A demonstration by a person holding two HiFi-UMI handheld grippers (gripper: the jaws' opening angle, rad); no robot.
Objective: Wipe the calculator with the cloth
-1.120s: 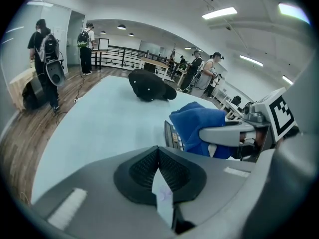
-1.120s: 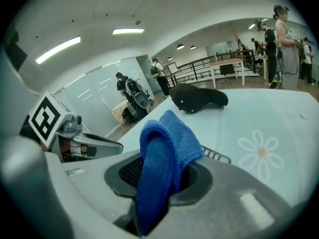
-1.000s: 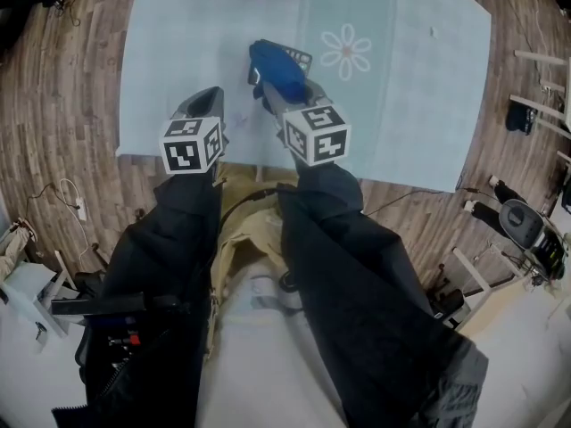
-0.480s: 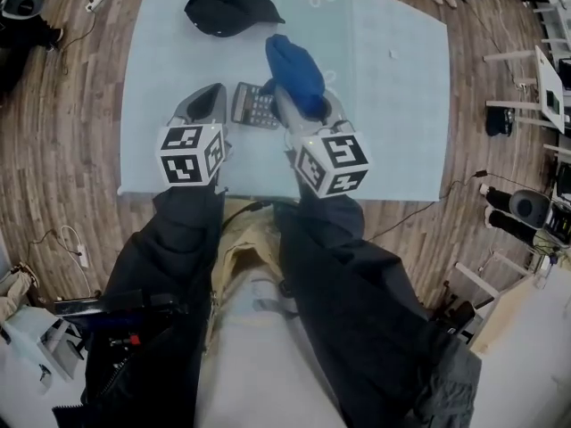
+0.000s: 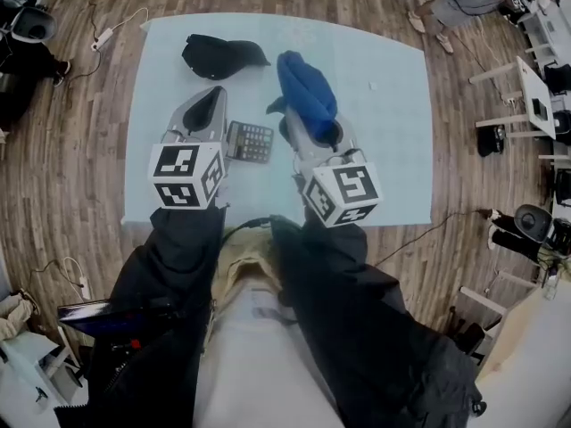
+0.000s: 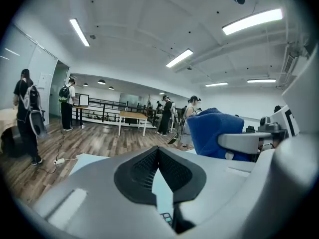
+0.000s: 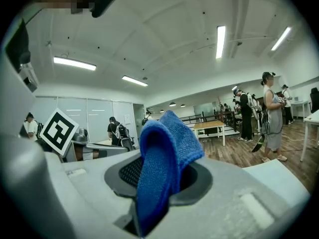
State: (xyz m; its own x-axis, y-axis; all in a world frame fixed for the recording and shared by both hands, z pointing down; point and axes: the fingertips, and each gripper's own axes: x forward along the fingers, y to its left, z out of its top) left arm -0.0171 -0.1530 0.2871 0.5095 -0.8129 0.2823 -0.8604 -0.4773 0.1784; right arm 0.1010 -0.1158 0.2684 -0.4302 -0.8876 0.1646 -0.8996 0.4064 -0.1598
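A dark calculator (image 5: pixel 250 141) lies flat on the pale blue tabletop (image 5: pixel 393 150), between my two grippers. My right gripper (image 5: pixel 312 121) is to its right, shut on a blue cloth (image 5: pixel 306 86) that bunches up above the jaws. In the right gripper view the cloth (image 7: pixel 164 143) fills the pinch of the right gripper (image 7: pixel 167 172). My left gripper (image 5: pixel 207 103) is just left of the calculator, raised and pointing out over the room. Its pads meet at the tip of the left gripper (image 6: pixel 158 156) with nothing between them, and a sliver of calculator keys (image 6: pixel 166 218) shows below.
A black cap (image 5: pixel 219 56) lies at the tabletop's back left. Wooden floor surrounds the table, with a power strip (image 5: pixel 105 34) at far left and chair legs (image 5: pixel 526 87) at right. Several people (image 6: pixel 67 108) stand in the room beyond.
The right gripper has carried the cloth off the calculator to the right, so the calculator now lies uncovered. The head view has pulled back and takes in the whole tabletop.
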